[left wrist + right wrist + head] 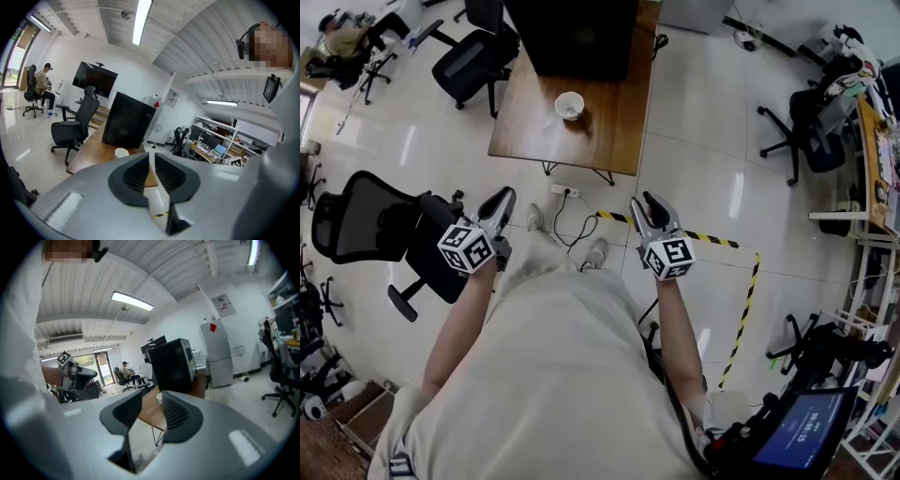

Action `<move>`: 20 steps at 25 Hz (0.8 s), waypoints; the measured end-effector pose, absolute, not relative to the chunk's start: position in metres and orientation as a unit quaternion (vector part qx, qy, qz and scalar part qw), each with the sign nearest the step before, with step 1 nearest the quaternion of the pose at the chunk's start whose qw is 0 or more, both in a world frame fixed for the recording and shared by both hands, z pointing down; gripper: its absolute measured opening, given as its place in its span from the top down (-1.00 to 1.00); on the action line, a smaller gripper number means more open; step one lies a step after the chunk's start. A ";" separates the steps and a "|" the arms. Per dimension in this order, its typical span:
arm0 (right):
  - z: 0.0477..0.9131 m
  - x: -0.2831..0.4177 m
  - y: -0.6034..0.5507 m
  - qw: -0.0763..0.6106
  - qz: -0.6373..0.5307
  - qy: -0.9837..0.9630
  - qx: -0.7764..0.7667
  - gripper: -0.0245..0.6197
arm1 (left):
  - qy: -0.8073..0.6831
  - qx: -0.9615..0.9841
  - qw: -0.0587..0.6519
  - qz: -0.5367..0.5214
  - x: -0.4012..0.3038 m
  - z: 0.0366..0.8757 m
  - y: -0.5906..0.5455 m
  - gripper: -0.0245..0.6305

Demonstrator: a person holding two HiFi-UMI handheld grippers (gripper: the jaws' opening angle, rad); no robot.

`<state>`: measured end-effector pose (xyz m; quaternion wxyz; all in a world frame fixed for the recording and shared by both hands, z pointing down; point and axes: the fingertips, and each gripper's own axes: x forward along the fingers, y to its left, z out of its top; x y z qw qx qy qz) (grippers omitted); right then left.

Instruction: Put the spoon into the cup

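Observation:
A white cup stands on a wooden table well ahead of me; it also shows in the left gripper view as the cup on the table. I cannot make out a spoon in any view. My left gripper hangs over the floor short of the table, its jaws a narrow slit apart with nothing between them. My right gripper is level with it on the right, jaws about half open and empty. Both point toward the table.
A black box fills the table's far end. Black office chairs stand to the left, another chair to the right. A power strip with cable and yellow-black tape lie on the floor.

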<state>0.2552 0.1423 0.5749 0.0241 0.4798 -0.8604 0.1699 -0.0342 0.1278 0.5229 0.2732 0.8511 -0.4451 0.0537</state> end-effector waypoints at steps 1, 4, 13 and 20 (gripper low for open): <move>0.574 0.252 0.143 0.025 0.171 -0.861 0.479 0.53 | -0.446 0.850 0.275 0.055 -0.036 0.525 0.129 0.88; 0.573 0.240 0.144 0.049 0.156 -0.862 0.479 0.62 | -0.452 0.846 0.280 0.053 -0.045 0.531 0.126 0.87; 0.579 0.196 0.130 0.082 0.147 -0.873 0.457 0.68 | -0.437 0.853 0.284 0.036 -0.061 0.542 0.106 0.87; 0.572 0.138 0.110 0.015 0.203 -0.853 0.481 0.68 | -0.393 0.869 0.298 0.029 -0.114 0.543 0.083 0.85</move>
